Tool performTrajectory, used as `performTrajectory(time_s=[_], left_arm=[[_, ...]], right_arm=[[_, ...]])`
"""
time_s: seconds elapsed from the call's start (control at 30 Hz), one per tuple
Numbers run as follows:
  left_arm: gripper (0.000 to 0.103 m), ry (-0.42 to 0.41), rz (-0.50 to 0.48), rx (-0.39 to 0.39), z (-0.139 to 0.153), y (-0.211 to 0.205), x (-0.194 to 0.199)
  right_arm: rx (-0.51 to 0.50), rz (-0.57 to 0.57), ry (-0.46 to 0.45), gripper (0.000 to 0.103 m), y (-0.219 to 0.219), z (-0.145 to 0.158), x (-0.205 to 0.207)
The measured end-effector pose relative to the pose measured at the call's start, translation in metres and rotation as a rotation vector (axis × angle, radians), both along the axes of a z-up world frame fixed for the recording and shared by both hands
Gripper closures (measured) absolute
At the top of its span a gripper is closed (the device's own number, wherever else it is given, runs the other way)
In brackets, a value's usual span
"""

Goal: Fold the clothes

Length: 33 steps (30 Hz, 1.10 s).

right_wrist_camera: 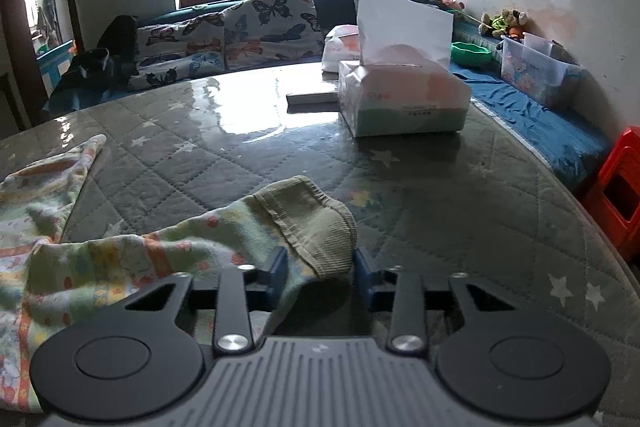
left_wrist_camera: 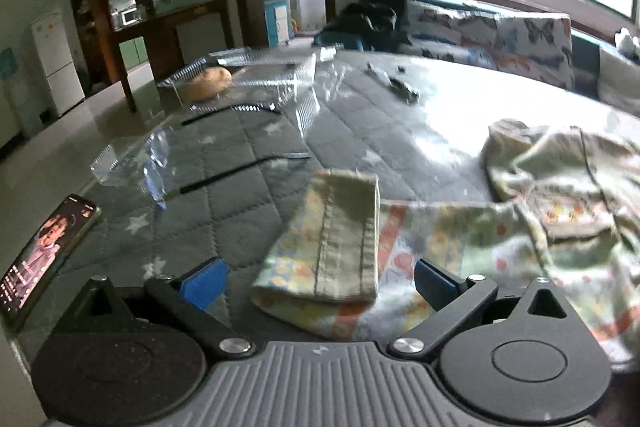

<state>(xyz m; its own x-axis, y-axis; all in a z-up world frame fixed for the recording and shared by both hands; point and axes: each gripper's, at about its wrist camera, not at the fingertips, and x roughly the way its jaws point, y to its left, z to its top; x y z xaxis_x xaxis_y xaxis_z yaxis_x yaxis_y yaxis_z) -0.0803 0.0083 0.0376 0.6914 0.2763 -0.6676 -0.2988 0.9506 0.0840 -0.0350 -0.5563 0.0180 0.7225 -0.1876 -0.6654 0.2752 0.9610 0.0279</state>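
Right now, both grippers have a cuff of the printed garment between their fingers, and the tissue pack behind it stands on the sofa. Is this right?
Not quite. The tissue pack stands on the quilted table, not the sofa, as the right wrist view shows. Otherwise yes: the left gripper and right gripper each have a cuff of the printed garment between their fingers.

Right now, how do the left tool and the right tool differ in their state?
The left tool stands wide open, while the right tool is far narrower. One ribbed cuff of the printed garment lies loose between the left pads, whereas the other cuff sits between the right pads; whether they pinch it is unclear. Both tools hang low over the quilted table.
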Motion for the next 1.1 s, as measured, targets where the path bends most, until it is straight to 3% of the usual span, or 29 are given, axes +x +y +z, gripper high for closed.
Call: performTrajectory(time_s=[0.17,0.3,0.4,0.6,0.73,0.87,0.93,1.0,1.1], left_arm=[[0.024,0.013,-0.028,0.01,-0.01,-0.002,0.0],[0.069,0.004,-0.019,0.015,-0.007,0.006,0.002],[0.089,-0.022,0.032,0.022,0.001,0.02,0.002],[0.092,-0.035,0.146,0.049,0.009,0.049,0.004],[0.089,-0.034,0.152,0.043,0.011,0.052,0.0],[0.083,-0.032,0.101,0.018,0.012,0.04,0.0],[0.067,-0.032,0.066,0.007,0.013,0.031,0.001],[0.061,-0.03,0.029,0.008,0.014,0.02,0.002],[0.061,-0.021,-0.036,-0.02,0.017,0.004,0.003]], right_arm=[[0.006,0.008,-0.007,0.088,0.004,0.001,-0.001],[0.004,0.007,-0.012,0.091,0.006,0.002,-0.002],[-0.004,0.006,-0.022,0.092,0.006,0.003,-0.006],[-0.044,-0.005,-0.04,0.093,0.006,0.009,-0.013],[-0.066,-0.019,-0.036,0.093,0.002,0.011,-0.017],[-0.094,-0.032,-0.027,0.093,-0.003,0.01,-0.022],[-0.111,-0.038,-0.021,0.093,-0.006,0.01,-0.026],[-0.128,-0.043,-0.014,0.093,-0.008,0.01,-0.03],[-0.152,-0.052,0.0,0.093,-0.013,0.009,-0.038]])
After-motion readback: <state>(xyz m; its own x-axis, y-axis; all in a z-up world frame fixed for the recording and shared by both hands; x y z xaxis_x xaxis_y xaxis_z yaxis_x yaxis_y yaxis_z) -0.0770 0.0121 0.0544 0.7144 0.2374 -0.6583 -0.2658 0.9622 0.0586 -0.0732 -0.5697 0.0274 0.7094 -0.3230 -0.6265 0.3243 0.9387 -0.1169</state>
